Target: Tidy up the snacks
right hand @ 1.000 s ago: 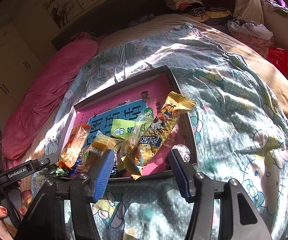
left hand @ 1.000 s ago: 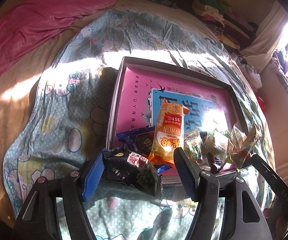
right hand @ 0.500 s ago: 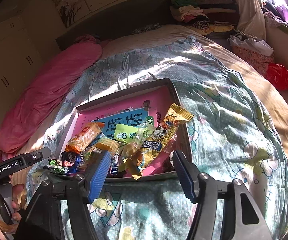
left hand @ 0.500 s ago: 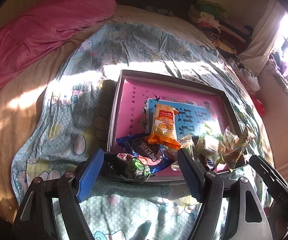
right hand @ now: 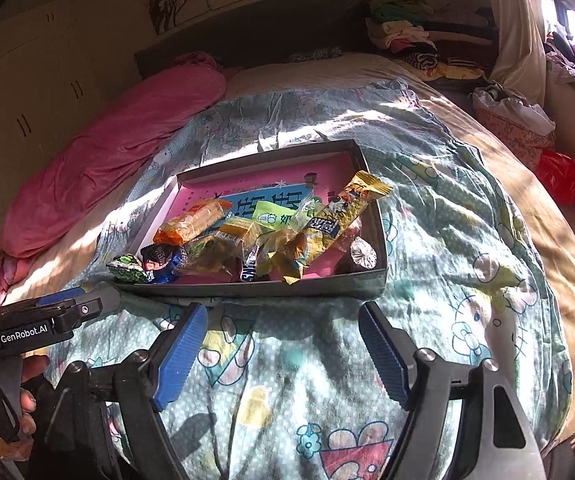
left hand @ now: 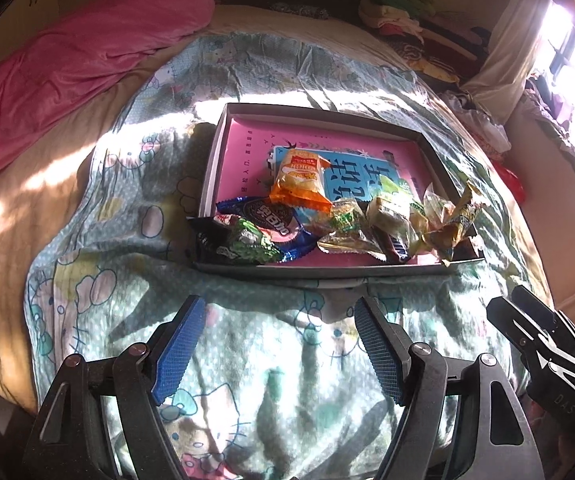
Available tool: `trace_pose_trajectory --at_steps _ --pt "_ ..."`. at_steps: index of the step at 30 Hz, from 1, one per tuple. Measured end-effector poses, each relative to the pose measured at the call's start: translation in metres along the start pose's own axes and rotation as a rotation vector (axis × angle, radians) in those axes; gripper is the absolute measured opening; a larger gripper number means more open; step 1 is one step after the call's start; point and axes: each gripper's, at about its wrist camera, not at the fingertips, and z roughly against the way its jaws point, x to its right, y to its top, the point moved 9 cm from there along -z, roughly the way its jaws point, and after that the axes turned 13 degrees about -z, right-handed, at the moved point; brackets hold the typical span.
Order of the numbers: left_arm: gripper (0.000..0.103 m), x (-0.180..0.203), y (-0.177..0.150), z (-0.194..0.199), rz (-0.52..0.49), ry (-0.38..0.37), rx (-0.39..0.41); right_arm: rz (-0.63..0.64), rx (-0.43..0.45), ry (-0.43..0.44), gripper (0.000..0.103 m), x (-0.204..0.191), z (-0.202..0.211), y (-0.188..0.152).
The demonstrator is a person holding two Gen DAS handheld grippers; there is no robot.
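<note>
While both claws hang with jaws apart and nothing between them, the snacks lie heaped in the shallow box [left hand: 427,136] on the bed.

Seen from the left wrist, the left gripper [left hand: 279,344] sits at 6 o'clock over the cartoon-print quilt [left hand: 127,208], its jaws having just been opening, blue pads clear of everything; the box lies toward 12 o'clock of it, apart from the pads. Inside, an orange packet [left hand: 299,178] lies on the pink and blue box floor, a blue Oreo pack [left hand: 271,216] at its 7 o'clock, a green wrapper [left hand: 247,242] over the near left corner. From the right wrist, the right gripper [right hand: 283,348], jaws also just widened and bare, sits at 6 o'clock below the box; a long yellow packet [right hand: 339,216] leans across the right rim. A pink duvet [left hand: 79,56] lies at 10 o'clock. A hand [right hand: 15,396] grips the left tool at 8 o'clock.
</note>
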Motion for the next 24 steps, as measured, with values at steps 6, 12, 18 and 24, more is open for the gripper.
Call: trace_pose_trajectory --at_steps 6,12,18,24 --pt "0.078 0.009 -0.016 0.010 -0.005 0.011 0.004 0.018 0.005 -0.006 0.092 0.004 0.010 -0.011" --pt "0.078 0.011 -0.024 0.010 -0.013 0.010 -0.009 0.022 -0.003 -0.012 0.093 0.005 0.012 -0.018" --pt "0.078 0.005 -0.030 0.010 -0.001 0.018 -0.023 0.026 -0.018 -0.012 0.094 0.003 0.009 -0.021" --pt "0.078 0.003 -0.032 0.007 0.002 0.026 -0.037 0.028 -0.024 -0.017 0.094 0.003 0.007 -0.022"
